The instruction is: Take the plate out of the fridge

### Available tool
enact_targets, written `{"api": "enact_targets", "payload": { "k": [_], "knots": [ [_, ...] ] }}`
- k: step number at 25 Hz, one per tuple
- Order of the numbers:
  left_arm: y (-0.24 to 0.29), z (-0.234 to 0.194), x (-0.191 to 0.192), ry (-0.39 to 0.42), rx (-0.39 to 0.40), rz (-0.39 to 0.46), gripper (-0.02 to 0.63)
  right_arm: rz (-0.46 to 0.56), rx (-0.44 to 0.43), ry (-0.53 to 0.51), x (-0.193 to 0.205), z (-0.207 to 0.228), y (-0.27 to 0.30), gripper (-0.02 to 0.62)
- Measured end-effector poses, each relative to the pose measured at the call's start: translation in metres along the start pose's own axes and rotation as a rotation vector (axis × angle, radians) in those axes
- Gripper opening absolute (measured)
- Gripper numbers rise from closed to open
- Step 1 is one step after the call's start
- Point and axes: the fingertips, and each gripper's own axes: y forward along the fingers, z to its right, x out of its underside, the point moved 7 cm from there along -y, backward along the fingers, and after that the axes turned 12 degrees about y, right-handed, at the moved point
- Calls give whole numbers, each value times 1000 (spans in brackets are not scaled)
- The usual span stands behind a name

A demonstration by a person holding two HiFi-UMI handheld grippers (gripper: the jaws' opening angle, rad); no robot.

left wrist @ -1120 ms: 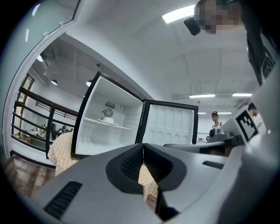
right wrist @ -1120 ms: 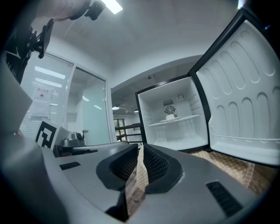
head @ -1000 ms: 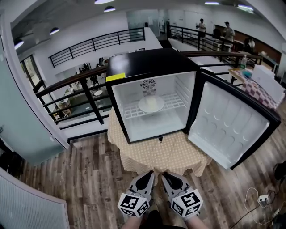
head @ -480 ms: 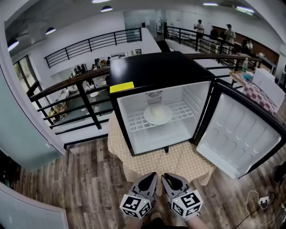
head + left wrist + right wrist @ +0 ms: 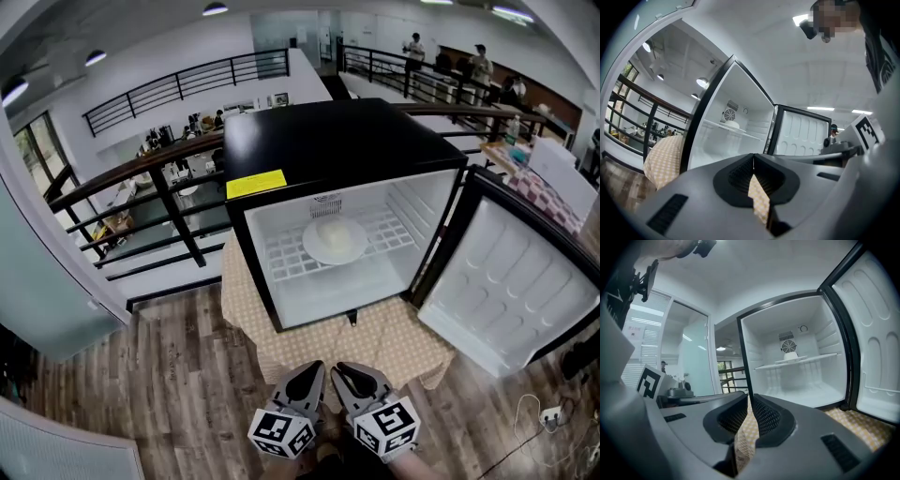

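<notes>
A white plate (image 5: 335, 239) lies on the wire shelf (image 5: 286, 255) inside the black mini fridge (image 5: 337, 141), just in front of the fan grille. The fridge door (image 5: 511, 281) stands swung open to the right. Both grippers are held low and side by side, well short of the fridge over the table's front edge. My left gripper (image 5: 317, 368) is shut with nothing in it, and my right gripper (image 5: 339, 368) likewise. In the left gripper view the plate (image 5: 731, 124) shows beyond the shut left gripper (image 5: 753, 158). The right gripper view has the plate (image 5: 794, 358) past the shut right gripper (image 5: 750, 398).
The fridge stands on a small table under a yellow checked cloth (image 5: 375, 333) on a wooden floor. A black railing (image 5: 159, 183) runs behind it over a lower level. A cable and power strip (image 5: 548, 412) lie on the floor at the right. People stand far back.
The fridge now sits larger and lower in the head view, so the view has drawn closer. Both grippers stay shut at the bottom of the frame.
</notes>
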Motion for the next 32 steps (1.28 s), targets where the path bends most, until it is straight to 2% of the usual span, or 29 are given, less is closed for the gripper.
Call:
{"api": "enact_targets", "payload": {
  "k": [10,17,27,32],
  "knots": [
    [28,-35,-6,20,-38,-1,11,5,-51,5,-19,16,50,57],
    [68,-45,-16,32,-27,22,11,33,-32,14,-45,44,67,57],
    [115,-48,-22,58,12,44,11,52,23,113,-70,88,82,57],
    [129,-47,-25,76,31,52,11,83,35,240,-89,105,91,57]
  ]
}}
